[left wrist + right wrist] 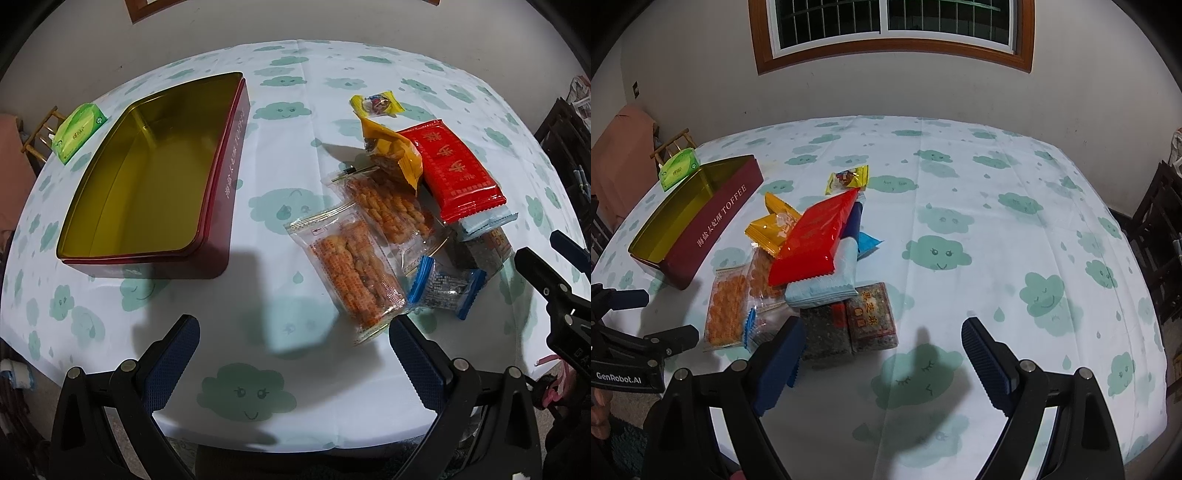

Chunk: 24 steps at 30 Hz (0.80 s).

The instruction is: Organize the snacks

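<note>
Both tools share one build — black plastic frames with triangular cut-outs, silver round rivets at the joints, and dark blue finger pads. On the left gripper [294,354] the pads [170,363] carry a fine diamond knurl. The right gripper [884,356] has ribbed, saw-toothed pad [985,360] edges. White "GenRobot.AI" lettering marks the left gripper's black body — seen from the right wrist.

Beyond the right fingers [783,354], the red packet [816,236] covers most of the pale blue packet [827,284] and dark blue packet [855,221]; its print is unreadable.
</note>
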Each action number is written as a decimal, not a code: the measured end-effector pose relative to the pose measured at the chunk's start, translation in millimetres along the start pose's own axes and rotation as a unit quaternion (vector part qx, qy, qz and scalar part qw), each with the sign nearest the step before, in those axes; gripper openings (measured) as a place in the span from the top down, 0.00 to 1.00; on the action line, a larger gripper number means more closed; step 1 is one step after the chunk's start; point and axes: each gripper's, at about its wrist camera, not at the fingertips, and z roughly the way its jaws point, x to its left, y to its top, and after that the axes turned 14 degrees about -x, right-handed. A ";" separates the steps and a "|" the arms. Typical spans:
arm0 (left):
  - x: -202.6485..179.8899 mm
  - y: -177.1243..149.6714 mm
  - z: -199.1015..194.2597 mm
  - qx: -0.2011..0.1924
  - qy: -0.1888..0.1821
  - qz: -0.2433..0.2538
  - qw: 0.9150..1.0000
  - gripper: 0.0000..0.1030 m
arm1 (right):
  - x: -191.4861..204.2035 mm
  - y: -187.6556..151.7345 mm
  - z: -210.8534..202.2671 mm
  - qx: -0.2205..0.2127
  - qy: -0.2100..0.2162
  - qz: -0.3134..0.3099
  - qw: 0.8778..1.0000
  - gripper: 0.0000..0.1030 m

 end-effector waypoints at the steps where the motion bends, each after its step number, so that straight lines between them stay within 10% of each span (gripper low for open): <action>1: 0.1 -0.3 0.0 0.000 -0.001 0.000 1.000 0.01 | -1.6 -0.6 0.2 0.002 0.000 -0.002 1.000 0.14; 24: -3.3 2.7 10.1 0.011 -0.007 0.005 1.000 0.01 | -26.2 -7.0 38.3 0.055 0.044 -0.002 0.998 0.32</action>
